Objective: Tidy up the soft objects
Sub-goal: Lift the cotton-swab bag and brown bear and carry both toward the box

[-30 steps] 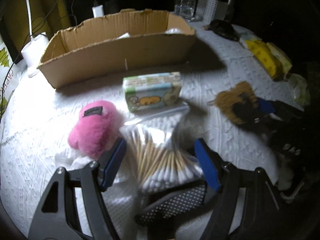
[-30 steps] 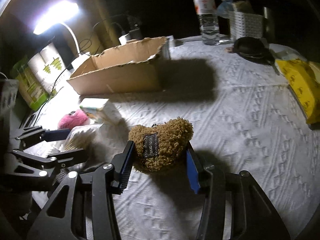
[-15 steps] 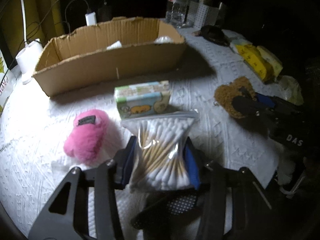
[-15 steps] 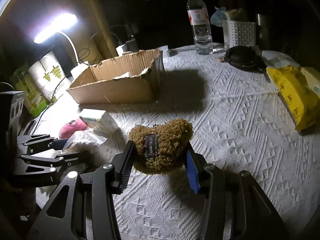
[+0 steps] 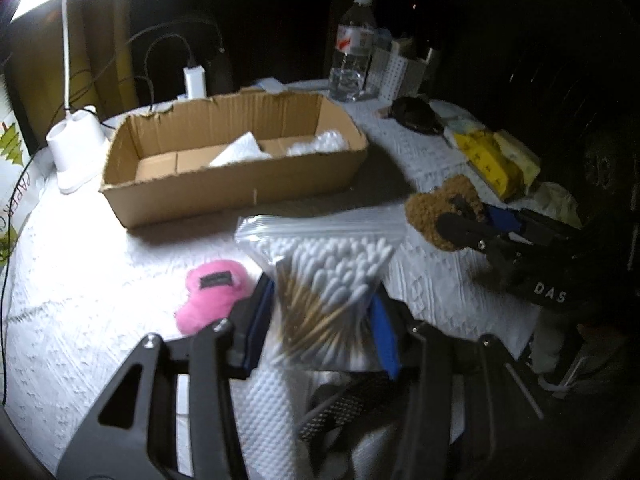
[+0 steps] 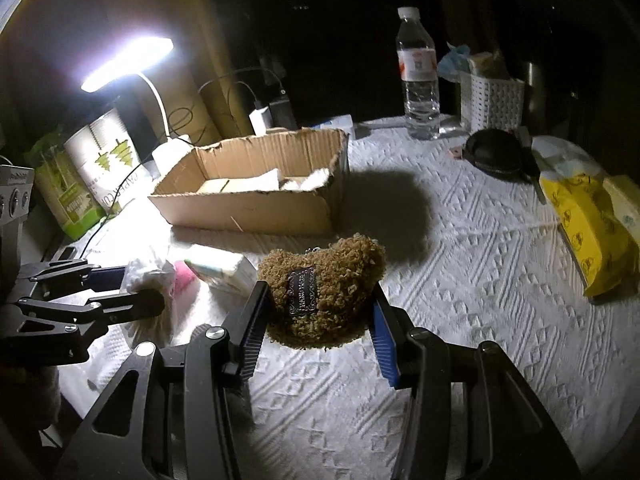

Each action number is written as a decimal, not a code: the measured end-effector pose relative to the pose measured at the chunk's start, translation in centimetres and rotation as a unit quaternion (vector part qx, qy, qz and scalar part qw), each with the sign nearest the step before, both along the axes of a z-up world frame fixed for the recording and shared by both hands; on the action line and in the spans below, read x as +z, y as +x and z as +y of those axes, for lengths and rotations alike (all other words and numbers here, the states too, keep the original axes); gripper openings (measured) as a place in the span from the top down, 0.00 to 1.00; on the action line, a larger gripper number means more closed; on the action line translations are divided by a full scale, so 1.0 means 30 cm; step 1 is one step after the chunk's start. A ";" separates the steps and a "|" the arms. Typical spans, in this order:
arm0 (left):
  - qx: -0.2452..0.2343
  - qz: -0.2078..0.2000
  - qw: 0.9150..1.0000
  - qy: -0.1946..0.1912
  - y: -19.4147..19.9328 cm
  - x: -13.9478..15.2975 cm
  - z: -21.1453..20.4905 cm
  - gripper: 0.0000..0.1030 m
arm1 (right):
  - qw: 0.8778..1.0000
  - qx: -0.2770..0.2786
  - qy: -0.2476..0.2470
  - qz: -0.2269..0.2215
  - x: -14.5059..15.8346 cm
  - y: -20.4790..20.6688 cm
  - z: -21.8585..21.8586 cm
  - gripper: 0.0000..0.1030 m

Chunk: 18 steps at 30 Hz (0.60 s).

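Note:
My left gripper (image 5: 320, 320) is shut on a clear zip bag of cotton swabs (image 5: 324, 276) and holds it above the table; it also shows in the right wrist view (image 6: 146, 276). My right gripper (image 6: 318, 320) is shut on a brown fuzzy plush (image 6: 324, 284) and holds it off the cloth; the plush shows in the left wrist view (image 5: 440, 212). A pink plush (image 5: 212, 294) lies on the white cloth left of the left gripper. An open cardboard box (image 5: 224, 192) (image 6: 248, 208) stands behind, with white soft items inside.
A small tissue pack (image 6: 224, 270) lies by the pink plush. A water bottle (image 6: 418, 76), white basket (image 6: 492, 104), black pouch (image 6: 496, 156) and yellow packets (image 6: 588, 220) sit at the back and right. A desk lamp (image 6: 128, 64) stands at the left.
My left gripper closed on the swab bag and lifted it off the table. My right gripper lifted the brown plush higher. Both views now look down into the box.

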<state>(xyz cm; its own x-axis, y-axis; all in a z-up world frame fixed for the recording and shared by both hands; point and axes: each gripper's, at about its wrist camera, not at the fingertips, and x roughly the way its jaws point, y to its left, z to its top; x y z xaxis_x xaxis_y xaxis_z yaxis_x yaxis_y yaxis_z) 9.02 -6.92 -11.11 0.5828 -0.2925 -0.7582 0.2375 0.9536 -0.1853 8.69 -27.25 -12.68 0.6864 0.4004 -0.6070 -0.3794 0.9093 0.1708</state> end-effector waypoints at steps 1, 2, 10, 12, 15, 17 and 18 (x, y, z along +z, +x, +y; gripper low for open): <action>0.001 -0.003 1.000 -0.001 0.000 0.007 0.010 0.55 | 1.000 0.000 -0.001 -0.002 0.007 0.001 0.008 0.51; 0.002 -0.006 1.000 -0.002 0.001 0.014 0.019 0.55 | 1.000 0.001 -0.003 -0.004 0.016 0.002 0.017 0.51; 0.009 -0.033 0.999 -0.021 0.011 0.092 0.100 0.55 | 1.000 0.004 -0.010 -0.019 0.073 0.013 0.069 0.51; 0.011 -0.036 0.999 -0.034 0.018 0.106 0.122 0.55 | 1.000 0.005 -0.013 -0.023 0.088 0.018 0.083 0.51; 0.016 -0.043 0.997 -0.055 0.024 0.128 0.156 0.55 | 0.999 0.009 -0.012 -0.029 0.108 0.020 0.099 0.51; 0.021 -0.047 0.997 -0.063 0.029 0.141 0.182 0.55 | 0.999 0.011 -0.013 -0.033 0.120 0.019 0.114 0.51; 0.023 -0.049 0.996 -0.065 0.031 0.145 0.191 0.55 | 0.999 0.012 -0.014 -0.034 0.125 0.018 0.119 0.51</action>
<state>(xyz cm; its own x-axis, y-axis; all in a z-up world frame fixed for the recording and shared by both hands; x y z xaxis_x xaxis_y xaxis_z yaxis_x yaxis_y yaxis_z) 9.96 -1.20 -6.77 0.6672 -0.3564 -0.6540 0.2177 0.9331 -0.2863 9.24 -23.68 -8.94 0.7160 0.4017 -0.5709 -0.4116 0.9035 0.1195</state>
